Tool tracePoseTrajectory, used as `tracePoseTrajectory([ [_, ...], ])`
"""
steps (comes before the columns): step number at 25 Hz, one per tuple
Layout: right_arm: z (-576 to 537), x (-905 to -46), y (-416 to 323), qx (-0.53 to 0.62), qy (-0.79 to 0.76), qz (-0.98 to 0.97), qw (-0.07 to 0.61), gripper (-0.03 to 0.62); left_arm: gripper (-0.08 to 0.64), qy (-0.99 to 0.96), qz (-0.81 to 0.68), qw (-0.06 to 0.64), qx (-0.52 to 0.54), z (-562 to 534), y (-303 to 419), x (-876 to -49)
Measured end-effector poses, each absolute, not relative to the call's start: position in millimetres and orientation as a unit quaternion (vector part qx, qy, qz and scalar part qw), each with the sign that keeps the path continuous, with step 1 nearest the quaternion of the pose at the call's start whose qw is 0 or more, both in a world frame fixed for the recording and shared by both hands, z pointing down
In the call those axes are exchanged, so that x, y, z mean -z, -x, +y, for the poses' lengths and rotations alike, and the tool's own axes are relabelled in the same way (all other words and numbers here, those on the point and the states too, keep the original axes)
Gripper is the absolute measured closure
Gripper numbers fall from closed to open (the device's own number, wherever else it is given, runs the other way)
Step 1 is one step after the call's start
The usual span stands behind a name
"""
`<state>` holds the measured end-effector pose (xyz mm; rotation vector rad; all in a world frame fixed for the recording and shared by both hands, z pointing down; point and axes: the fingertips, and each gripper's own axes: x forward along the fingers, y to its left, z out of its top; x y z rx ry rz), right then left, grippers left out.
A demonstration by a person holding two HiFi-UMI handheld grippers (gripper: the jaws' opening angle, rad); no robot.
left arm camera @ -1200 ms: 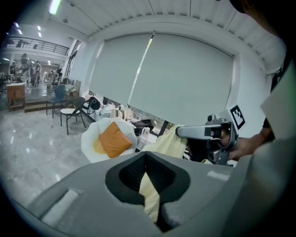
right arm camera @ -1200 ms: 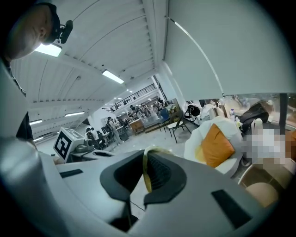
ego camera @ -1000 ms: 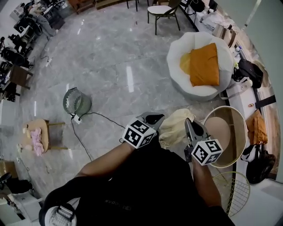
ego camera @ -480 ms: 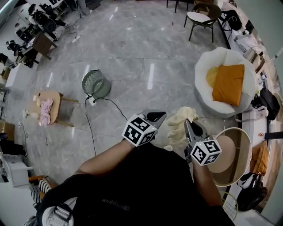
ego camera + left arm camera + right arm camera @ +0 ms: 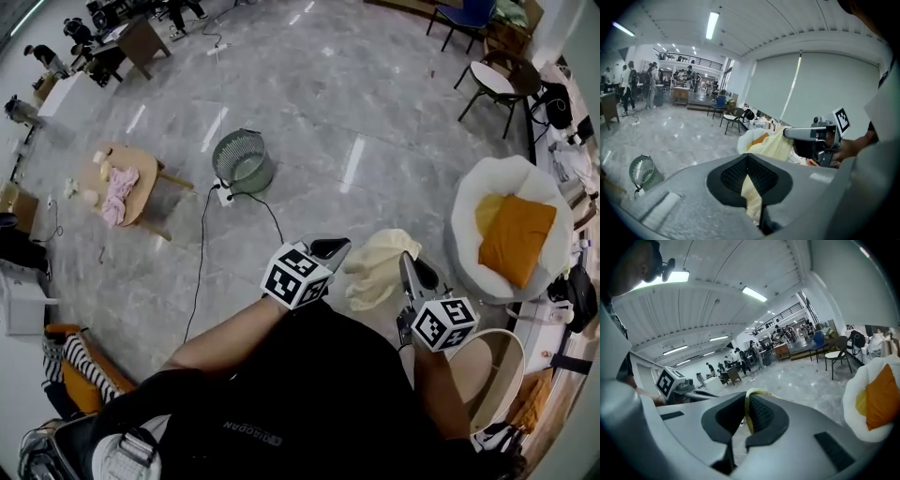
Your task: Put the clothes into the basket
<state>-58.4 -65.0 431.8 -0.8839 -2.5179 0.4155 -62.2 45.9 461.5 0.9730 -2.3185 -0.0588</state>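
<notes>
A pale yellow garment hangs in the air in front of the person, stretched between both grippers. My left gripper is shut on one edge of it; in the left gripper view the cloth runs down between the closed jaws. My right gripper is shut on the other edge, seen as a thin yellow fold pinched in its jaws. The round beige basket stands on the floor at the lower right, behind the right gripper. More pink clothes lie on a small wooden table at the left.
A white beanbag chair with an orange cushion stands at the right. A round green fan with a black cable sits on the marble floor ahead. Chairs and desks line the far edges.
The person and both grippers have swung to the left with the yellow garment still held. The basket has slid to the lower right of the view and the table with pink clothes has come closer.
</notes>
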Motion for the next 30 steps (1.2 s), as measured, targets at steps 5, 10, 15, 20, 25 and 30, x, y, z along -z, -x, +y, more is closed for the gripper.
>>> tracePoseTrajectory([
  [5,8.2,-425.7,95.6,-0.133,0.339,-0.904,0.225,0.571,0.56,-0.361,-0.884,0.294,0.037,107.4,101.5,-454.7],
  [10,67.3,-429.5,139.8,-0.124,0.354,-0.896,0.236,0.571,0.56,-0.342,-0.893,0.288,0.049,167.0,139.4,-454.7],
  [15,125.8,-438.2,176.7,-0.13,0.361,-0.89,0.247,0.571,0.56,-0.318,-0.898,0.298,0.056,239.5,159.3,-464.9],
  [20,179.0,-436.5,207.1,-0.124,0.374,-0.883,0.253,0.571,0.56,-0.277,-0.911,0.297,0.074,304.1,175.3,-466.3],
  [25,233.1,-430.9,228.1,-0.106,0.417,-0.865,0.257,0.571,0.56,-0.232,-0.924,0.287,0.095,351.2,179.8,-462.2],
  [30,284.3,-433.4,248.5,-0.093,0.465,-0.839,0.266,0.571,0.56,-0.174,-0.934,0.288,0.118,396.4,175.5,-468.7],
])
